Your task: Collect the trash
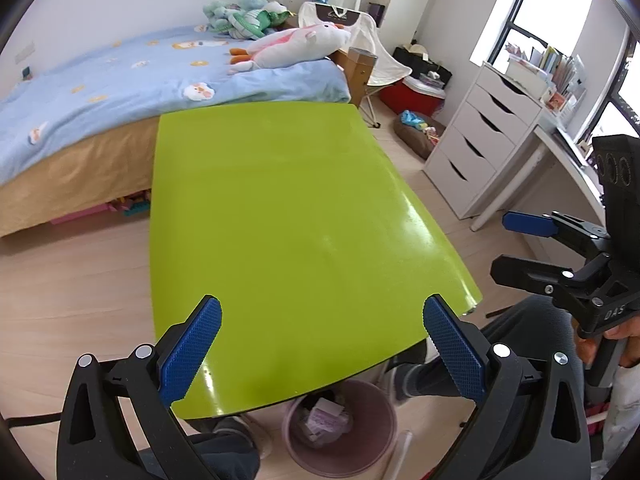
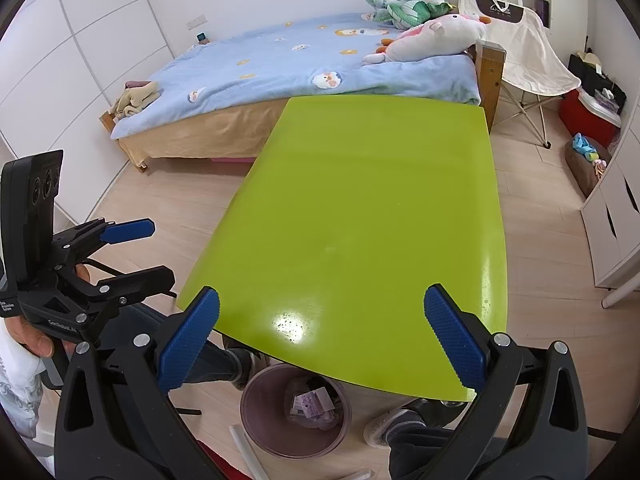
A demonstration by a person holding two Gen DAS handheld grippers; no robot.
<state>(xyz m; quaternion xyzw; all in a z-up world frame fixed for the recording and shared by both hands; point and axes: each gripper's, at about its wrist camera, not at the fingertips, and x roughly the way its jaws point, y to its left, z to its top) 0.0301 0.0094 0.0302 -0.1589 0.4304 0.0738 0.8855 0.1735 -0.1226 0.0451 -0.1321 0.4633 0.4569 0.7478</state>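
Left wrist view: the left gripper [image 1: 322,322], jaws wide and empty, hangs over the near edge of a glossy lime-green table [image 1: 280,208]. A round pink bin [image 1: 340,428] of crumpled paper trash [image 1: 324,416] stands on the floor under that edge. Right wrist view alone shows 2 white tubes [image 2: 248,452] beside the bin; the right gripper [image 2: 322,320] gapes wide too.

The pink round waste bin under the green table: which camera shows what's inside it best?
The right wrist view. There the pink round waste bin shows most of its rim and the crumpled paper wrappers inside. In the left wrist view the bin is partly cut off by the glossy green table edge, though the wrappers still show.
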